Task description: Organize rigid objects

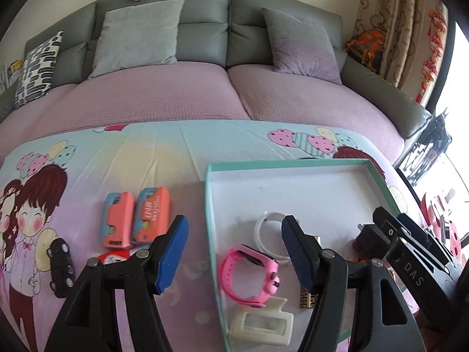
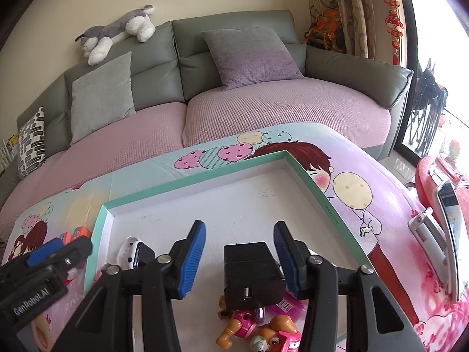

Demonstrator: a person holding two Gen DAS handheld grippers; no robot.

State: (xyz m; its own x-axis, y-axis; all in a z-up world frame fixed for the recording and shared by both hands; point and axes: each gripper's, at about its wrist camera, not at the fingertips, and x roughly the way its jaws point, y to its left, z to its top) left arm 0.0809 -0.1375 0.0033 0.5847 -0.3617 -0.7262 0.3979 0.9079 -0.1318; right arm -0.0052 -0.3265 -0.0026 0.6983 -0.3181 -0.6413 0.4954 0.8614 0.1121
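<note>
Sorting job: loose rigid items go from the cartoon-print cloth on the desk (image 1: 164, 152) into the shallow teal-rimmed tray (image 1: 208, 205).

Left of the tray, not yet collected: black toy car (image 1: 60, 267) at the far left, then a pair of orange-and-blue plastic cases (image 1: 135, 220) lying side by side and touching, then a small red-and-white item (image 1: 112, 257) half hidden behind the left claw's finger; cannot name it. These sit together near the tray's left wall, probably staged for easy pickup.

Left claw (image 1: 233, 256) straddles that left wall, one pad over the cloth, the other inside the tray. Jaws wide apart, released, gripping nothing. The pink child's watch (image 1: 252, 275) lies between the pads inside the tray but neither pad presses it. White band (image 1: 271, 220) lies just behind it, cream plastic clip (image 1: 262, 324) just in front.

Further right, in the right wrist view: right claw (image 2: 239, 259) hangs over the tray's near right part. Black USB charger plug (image 2: 252, 272) stands between its pads, tipped on a pile of toys, including a pink puppy figure (image 2: 263, 330). Clear gap at the left pad; the right pad is close beside the plug, contact uncertain. Reads as let go, jaws partly open. Judging by this, the plug has been delivered.

Far right, off the tray: white flip phone (image 2: 433, 226), open.
</note>
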